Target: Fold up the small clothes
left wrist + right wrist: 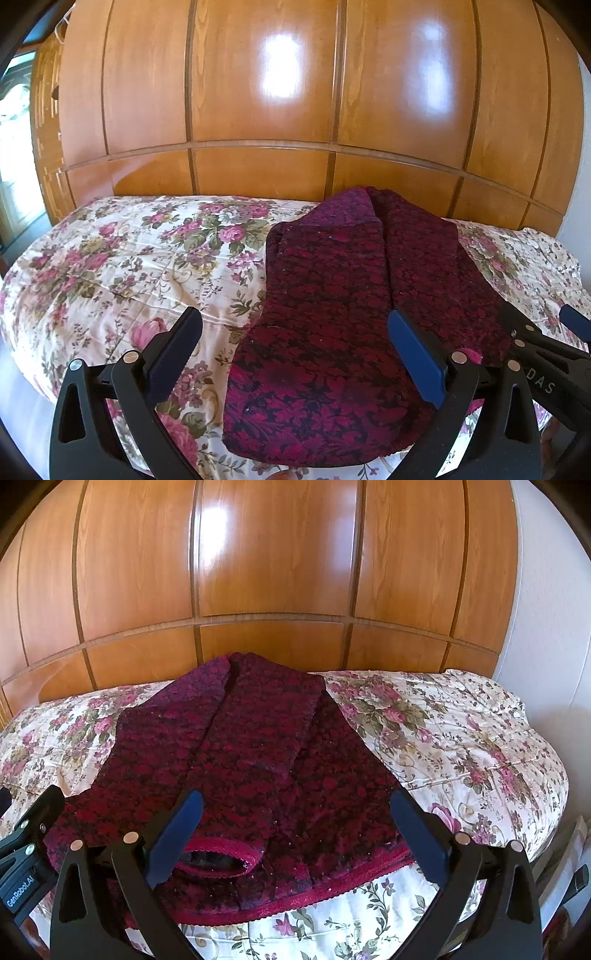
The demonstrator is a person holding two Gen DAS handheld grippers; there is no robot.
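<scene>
From your left wrist view, your left gripper (295, 325) hangs with its jaws spread wide, gripping nothing, above the near left part of the dark red patterned garment (332, 314) lying on the floral bedspread (129, 258).

From your right wrist view, your right gripper (295, 805) is equally wide apart and empty, over the garment's cuff (218, 856) and hem.

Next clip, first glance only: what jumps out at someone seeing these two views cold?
The dark red patterned garment draws the eye first, lying partly folded along the floral bedspread, its trimmed sleeve cuff towards the cameras. Behind the bed stands a glossy wooden wardrobe catching window glare. Both grippers, left and right, hang open over the garment's near end, gripping nothing.
</scene>
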